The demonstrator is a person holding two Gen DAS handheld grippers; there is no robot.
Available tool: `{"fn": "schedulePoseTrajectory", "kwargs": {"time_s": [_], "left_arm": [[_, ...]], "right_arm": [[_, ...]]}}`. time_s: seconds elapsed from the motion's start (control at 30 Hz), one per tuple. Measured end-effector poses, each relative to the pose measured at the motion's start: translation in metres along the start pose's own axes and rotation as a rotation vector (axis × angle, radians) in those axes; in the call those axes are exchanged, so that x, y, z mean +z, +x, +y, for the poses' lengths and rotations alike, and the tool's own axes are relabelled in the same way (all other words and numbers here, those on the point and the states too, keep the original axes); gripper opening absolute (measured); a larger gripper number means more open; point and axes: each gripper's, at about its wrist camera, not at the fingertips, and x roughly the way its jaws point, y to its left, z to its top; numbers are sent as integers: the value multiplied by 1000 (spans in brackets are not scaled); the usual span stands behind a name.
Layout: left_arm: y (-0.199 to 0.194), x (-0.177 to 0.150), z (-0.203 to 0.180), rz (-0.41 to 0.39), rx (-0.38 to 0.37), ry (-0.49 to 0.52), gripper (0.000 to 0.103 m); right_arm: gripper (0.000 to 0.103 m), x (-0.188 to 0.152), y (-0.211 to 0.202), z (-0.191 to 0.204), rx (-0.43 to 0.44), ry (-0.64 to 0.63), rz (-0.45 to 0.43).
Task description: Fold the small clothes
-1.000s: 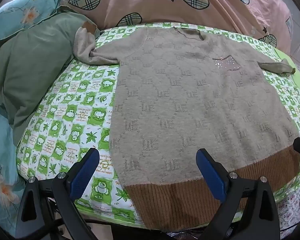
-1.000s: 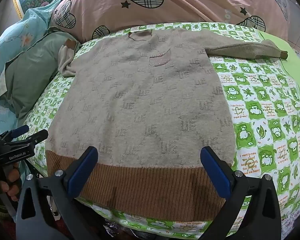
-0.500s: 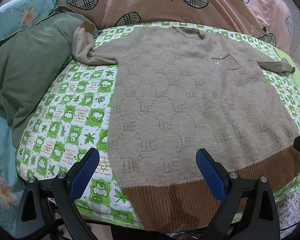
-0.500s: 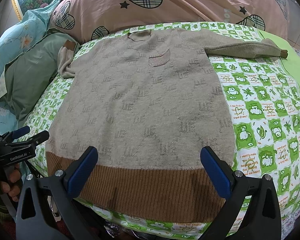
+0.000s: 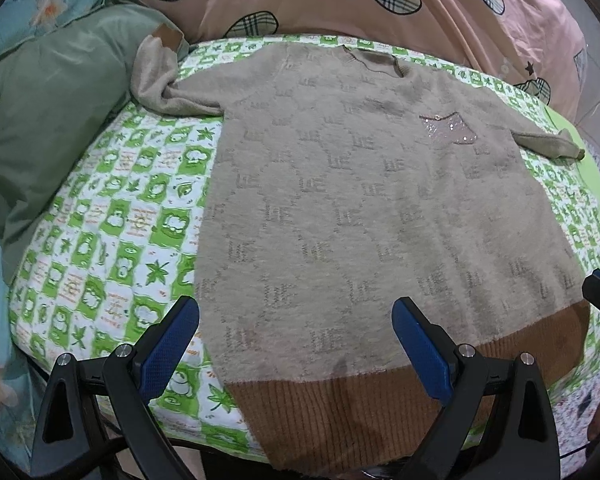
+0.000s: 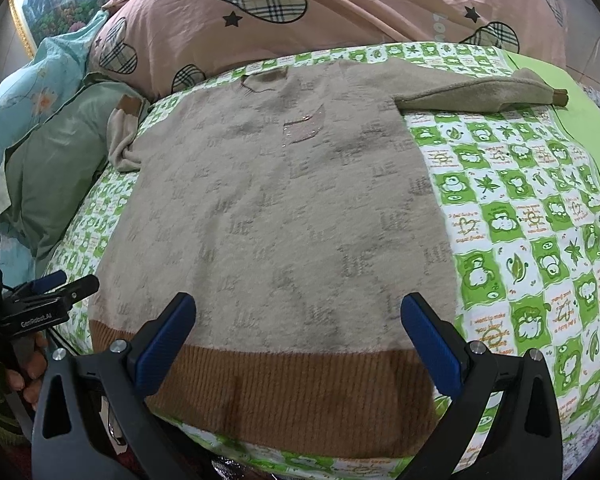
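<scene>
A beige knit sweater (image 5: 360,208) (image 6: 284,220) with a brown ribbed hem (image 5: 400,408) and a sparkly chest pocket (image 5: 448,128) lies flat, front up, on a green-and-white checked sheet (image 5: 112,224). Its left sleeve (image 5: 160,84) bunches up against a green pillow. Its right sleeve (image 6: 480,96) stretches straight out. My left gripper (image 5: 296,340) hovers open over the hem's left part, holding nothing. My right gripper (image 6: 298,332) hovers open over the hem's middle, also holding nothing. The left gripper (image 6: 40,296) also shows at the left edge of the right wrist view, held by a hand.
A pink quilt (image 6: 340,12) with plaid hearts is piled behind the sweater. A green pillow (image 5: 48,120) and a blue floral cover (image 5: 28,4) lie to the left. A plain lime-green cloth (image 6: 580,128) lies at the right. The bed's near edge runs just below the hem.
The left wrist view has shifted slightly, so the sweater sits a little further right and lower. Both grippers stay open and the sweater lies unmoved.
</scene>
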Motion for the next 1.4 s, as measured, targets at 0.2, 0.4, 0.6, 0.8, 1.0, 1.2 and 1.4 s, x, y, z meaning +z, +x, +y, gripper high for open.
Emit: {"fn": "schedulePoseTrajectory", "kwargs": {"time_s": [0.2, 0.4, 0.6, 0.8, 1.0, 1.2, 1.4], "left_arm": [[8, 3, 7, 2, -73, -53, 98], [19, 13, 19, 14, -104, -180, 98], [38, 27, 16, 53, -57, -131, 98], [61, 47, 11, 49, -84, -114, 98], [88, 65, -19, 139, -51, 77, 80], [110, 76, -25, 170, -24, 92, 82], [120, 82, -19, 164, 16, 80, 83]], "right_arm": [[102, 15, 2, -27, -39, 35, -22], [102, 33, 4, -79, -66, 156, -35], [102, 60, 0, -144, -92, 269, -75], [101, 107, -1, -229, -182, 380, -139], [85, 163, 19, -323, -233, 544, -188], [81, 202, 59, -387, -241, 673, -195], [25, 212, 97, -422, -266, 745, -132]]}}
